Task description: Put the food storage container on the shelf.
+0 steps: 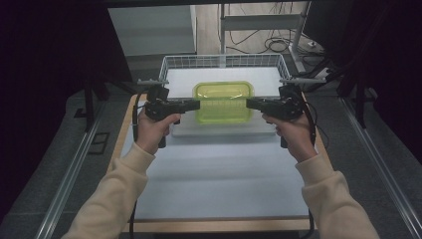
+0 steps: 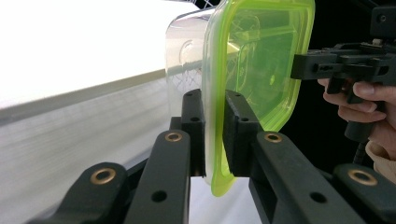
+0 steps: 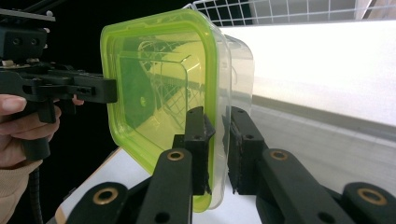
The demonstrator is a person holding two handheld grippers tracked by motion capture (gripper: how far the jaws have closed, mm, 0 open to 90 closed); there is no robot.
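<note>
A clear plastic container with a lime-green lid [image 1: 224, 102] hangs in the air between my two grippers, in front of a white wire basket [image 1: 171, 62]. My left gripper [image 1: 196, 105] is shut on its left rim and my right gripper [image 1: 249, 103] is shut on its right rim. In the left gripper view the jaws [image 2: 215, 112] pinch the green lid edge of the container [image 2: 261, 56], with the other gripper [image 2: 299, 65] at the far side. The right gripper view shows its jaws [image 3: 219, 126] clamped on the rim of the container [image 3: 154, 79], which looks empty.
A white mat [image 1: 219, 174] covers the wooden table top in front of me. A raised white slab [image 1: 224, 130] lies below the container, against the basket. Desk legs and cables [image 1: 278, 42] stand behind the basket. Metal rails [image 1: 69, 174] run along both sides.
</note>
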